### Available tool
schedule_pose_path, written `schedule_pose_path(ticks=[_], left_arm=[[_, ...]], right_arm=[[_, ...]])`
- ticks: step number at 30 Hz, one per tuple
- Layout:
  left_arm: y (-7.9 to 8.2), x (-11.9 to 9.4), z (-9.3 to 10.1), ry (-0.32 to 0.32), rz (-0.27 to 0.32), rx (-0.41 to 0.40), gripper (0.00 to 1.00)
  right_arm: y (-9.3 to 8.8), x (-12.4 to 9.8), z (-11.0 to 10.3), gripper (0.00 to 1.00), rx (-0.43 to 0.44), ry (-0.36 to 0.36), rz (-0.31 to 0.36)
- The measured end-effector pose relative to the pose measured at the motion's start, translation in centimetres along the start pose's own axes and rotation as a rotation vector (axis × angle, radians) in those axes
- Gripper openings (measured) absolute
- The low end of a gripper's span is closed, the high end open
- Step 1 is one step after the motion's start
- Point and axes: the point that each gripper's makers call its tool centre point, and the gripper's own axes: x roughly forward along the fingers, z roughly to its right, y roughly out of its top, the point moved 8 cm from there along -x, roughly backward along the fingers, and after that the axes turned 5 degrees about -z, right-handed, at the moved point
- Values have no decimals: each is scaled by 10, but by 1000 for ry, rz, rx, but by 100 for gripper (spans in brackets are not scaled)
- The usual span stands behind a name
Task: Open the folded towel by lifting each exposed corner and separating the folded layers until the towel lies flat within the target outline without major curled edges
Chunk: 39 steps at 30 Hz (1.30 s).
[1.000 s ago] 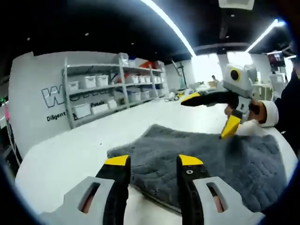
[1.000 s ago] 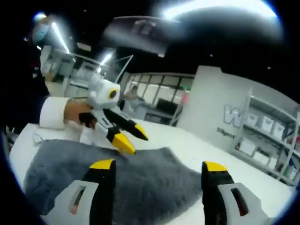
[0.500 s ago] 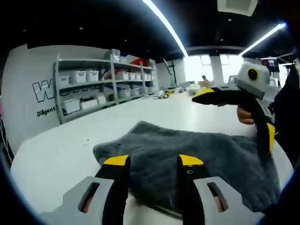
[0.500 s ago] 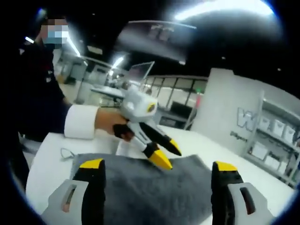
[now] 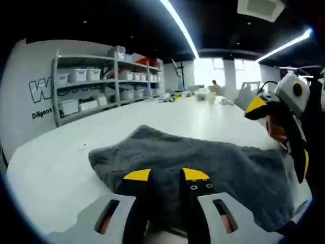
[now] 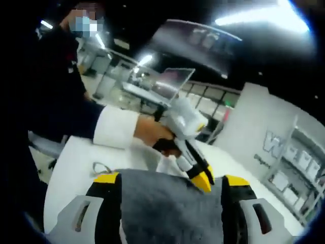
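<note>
Towel (image 5: 203, 162) — grey, thick pile, folded; lies on the white surface (image 5: 61, 162), toward the person's side, one folded edge nearest the left tool (image 5: 166, 175).

Left tool — yellow-tipped jaws narrowly parted, nothing between them; poised low at the near edge of the towel; contact with the cloth cannot be told from the left gripper view.

Right tool (image 6: 171, 179) — jaws wide apart, empty, straddling a stretch of towel (image 6: 167, 213) in the right gripper view; seen also from the left gripper view at the towel's far side (image 5: 284, 137).

Target outline — not made out on the surface.

Background — shelving with white bins (image 5: 96, 86) along the far wall.

Risks, as judged:
- left tool's narrow gap may pinch both layers together; the fold would then lift whole instead of separating;
- thick pile may slip from a shallow bite — the corner would drop and curl;
- with both tools pulling at opposite sides, the towel may drag across the smooth surface rather than open;
- the tools may collide if both move to one corner.
</note>
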Motion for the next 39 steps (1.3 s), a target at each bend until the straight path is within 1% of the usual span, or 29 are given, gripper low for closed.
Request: schedule_pose_path(ticks=[1, 2, 4, 6, 8, 9, 10, 11, 12, 13, 14, 15, 20, 23, 25, 28, 31, 33, 34, 36, 37, 39], left_arm=[[0, 0, -3, -4, -1, -2, 19], [-1, 0, -8, -11, -7, -1, 18], [-1, 0, -6, -14, -16, 4, 17], [-2, 1, -3, -19, -23, 8, 16], [-3, 1, -1, -26, -33, 4, 15], [-3, 2, 1, -41, -38, 1, 15], [-3, 3, 2, -49, -36, 3, 15], [-2, 3, 5, -61, -29, 8, 15], [-1, 4, 7, -68, -29, 7, 15], [0, 4, 8, -71, -28, 8, 15], [0, 4, 9, -74, -27, 11, 15], [0, 4, 10, -77, -29, 18, 15], [-3, 6, 11, -74, -45, 37, 17], [-2, 5, 12, -86, -35, 34, 19], [-2, 4, 12, -99, -25, 23, 20], [-3, 5, 12, -95, -31, 24, 20], [-4, 6, 11, -98, -38, 25, 21], [-4, 6, 11, -98, -39, 28, 21], [-4, 6, 11, -98, -39, 29, 21], [-4, 5, 12, -98, -35, 29, 22], [-3, 5, 12, -98, -33, 27, 22], [-3, 4, 12, -101, -26, 25, 23]], right_arm=[[1, 1, -6, 70, -33, 8, -10], [2, 2, -12, 69, -46, 20, -13], [3, 4, -18, 66, -67, 31, -22], [5, 7, -27, 63, -137, 39, -33], [6, 10, -34, 60, -203, 46, -59], [7, 10, -36, 57, -239, 43, -55], [8, 10, -37, 52, -259, 36, -52], [9, 10, -39, 45, -275, 24, -50], [9, 11, -41, 42, -273, 35, -52], [9, 11, -42, 42, -277, 39, -55], [7, 12, -44, 42, -299, 49, -80], [7, 13, -45, 40, -333, 39, -82], [4, 15, -52, 24, -356, 77, -87], [0, 17, -52, 15, -373, 92, -103], [-2, 17, -52, 13, -303, 125, -78], [-1, 13, -53, 13, -340, 126, -84], [-2, 13, -55, 13, -347, 133, -89], [-4, 14, -56, 13, -386, 126, -107], [-4, 14, -56, 12, -383, 125, -105], [-5, 14, -56, 4, -368, 139, -115], [-5, 14, -56, 3, -366, 139, -116], [-5, 14, -54, 0, -362, 121, -114]])
